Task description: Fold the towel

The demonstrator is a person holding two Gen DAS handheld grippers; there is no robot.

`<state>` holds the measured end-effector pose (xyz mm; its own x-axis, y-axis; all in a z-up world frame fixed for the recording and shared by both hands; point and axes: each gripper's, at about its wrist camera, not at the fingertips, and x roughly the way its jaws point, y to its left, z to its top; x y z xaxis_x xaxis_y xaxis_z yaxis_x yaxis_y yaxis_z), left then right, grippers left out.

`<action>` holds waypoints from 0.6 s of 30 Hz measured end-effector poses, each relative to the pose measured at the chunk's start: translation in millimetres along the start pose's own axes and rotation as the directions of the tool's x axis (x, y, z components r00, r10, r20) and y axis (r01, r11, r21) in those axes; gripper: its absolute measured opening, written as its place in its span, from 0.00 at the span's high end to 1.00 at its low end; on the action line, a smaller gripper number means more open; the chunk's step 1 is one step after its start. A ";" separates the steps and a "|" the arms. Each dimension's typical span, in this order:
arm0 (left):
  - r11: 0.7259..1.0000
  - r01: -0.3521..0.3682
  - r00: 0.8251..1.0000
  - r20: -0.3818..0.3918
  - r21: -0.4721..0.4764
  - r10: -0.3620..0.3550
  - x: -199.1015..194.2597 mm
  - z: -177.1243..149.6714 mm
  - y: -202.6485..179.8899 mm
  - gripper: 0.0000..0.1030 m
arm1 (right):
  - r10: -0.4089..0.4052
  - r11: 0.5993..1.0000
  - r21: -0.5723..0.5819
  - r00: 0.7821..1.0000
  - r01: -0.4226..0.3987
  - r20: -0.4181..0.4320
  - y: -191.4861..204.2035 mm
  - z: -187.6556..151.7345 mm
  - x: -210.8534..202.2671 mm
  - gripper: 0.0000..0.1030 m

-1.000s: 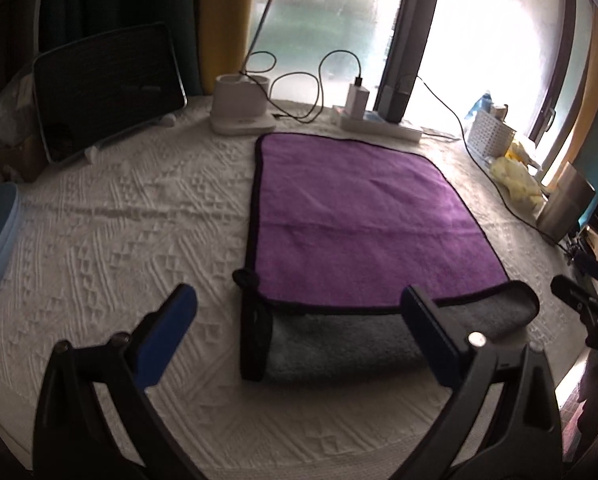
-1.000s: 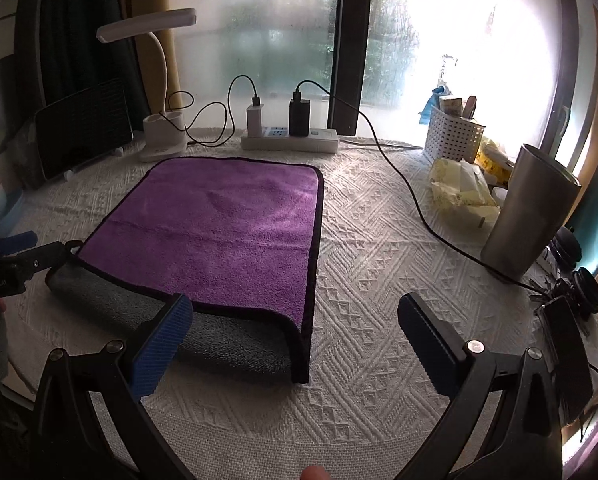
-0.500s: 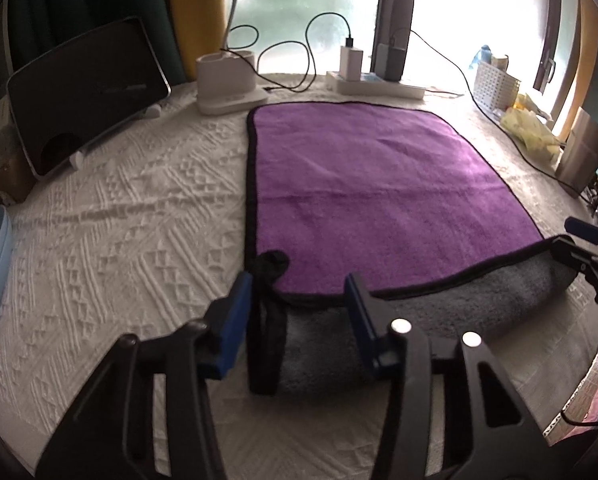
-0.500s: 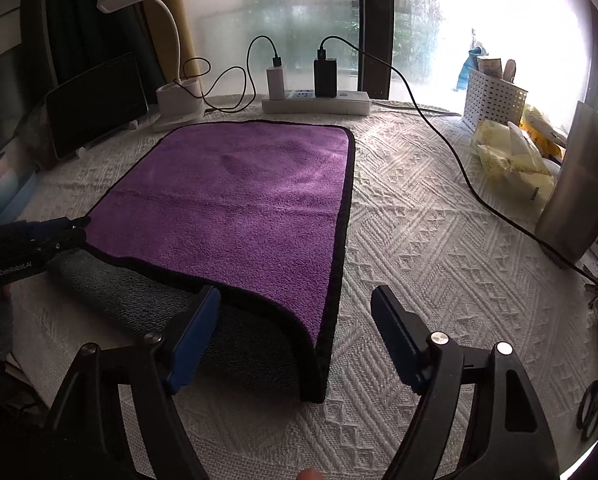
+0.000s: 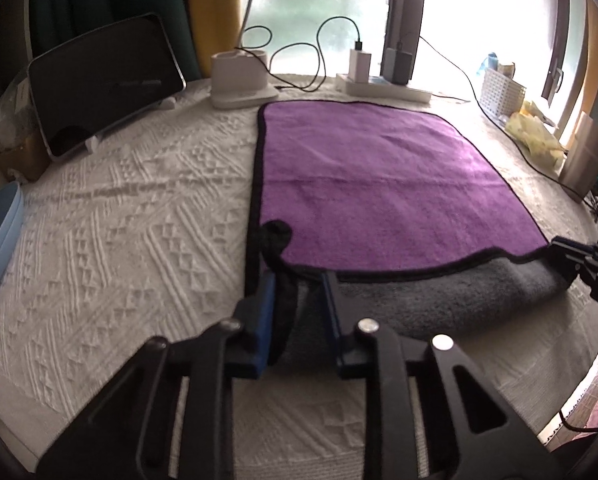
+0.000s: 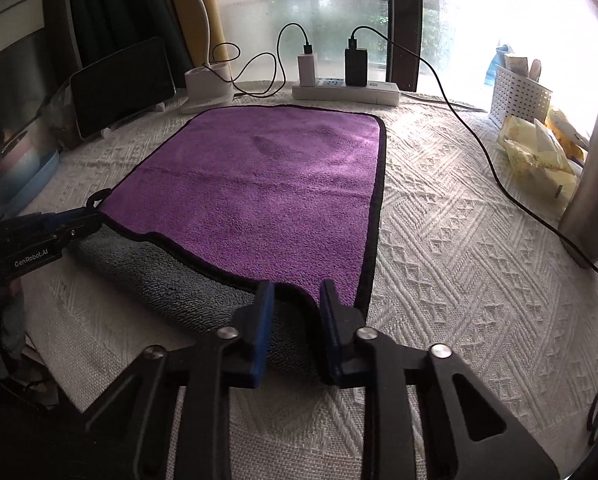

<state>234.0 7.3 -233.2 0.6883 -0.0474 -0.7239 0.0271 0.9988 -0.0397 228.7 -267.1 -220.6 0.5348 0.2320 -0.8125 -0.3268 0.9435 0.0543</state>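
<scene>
A purple towel [image 5: 379, 184] with black trim and a grey underside lies on the white textured tablecloth [image 5: 119, 220]; its near edge is curled over, showing grey. My left gripper [image 5: 297, 280] is shut on the towel's near left corner. My right gripper [image 6: 297, 288] is shut on the towel [image 6: 259, 184] at its near right corner. Each gripper shows in the other's view, the right one at the right edge [image 5: 579, 260] and the left one at the left edge [image 6: 59, 228].
A tablet on a stand [image 5: 103, 84], a lamp base [image 5: 241, 80] and a power strip with chargers [image 6: 345, 90] line the far edge. A white basket [image 6: 519, 96], yellow packets [image 6: 539, 152] and a metal cup [image 6: 595, 208] stand at the right. A cable [image 6: 479, 140] crosses the cloth.
Both grippers moved forward to the towel's near corners and closed from wide open onto the curled near edge.
</scene>
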 end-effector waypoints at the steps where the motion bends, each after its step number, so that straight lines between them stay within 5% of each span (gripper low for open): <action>1: 1.000 -0.003 1.000 0.014 0.003 0.003 -2.2 -0.2 0.2 0.86 | 0.000 1.000 0.006 1.000 0.000 0.004 -1.1 -0.3 -0.4 0.90; 18: 0.999 -0.023 0.987 0.159 0.031 0.018 -36.7 19.0 -8.6 0.94 | -0.020 1.000 0.016 0.995 0.019 0.094 -0.5 18.1 -26.2 0.95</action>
<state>222.3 0.5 -193.2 0.7952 -0.0274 -0.6057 0.0331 0.9994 -0.0017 229.0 -269.4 -188.8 0.6121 0.2341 -0.7553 -0.3044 0.9513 0.0482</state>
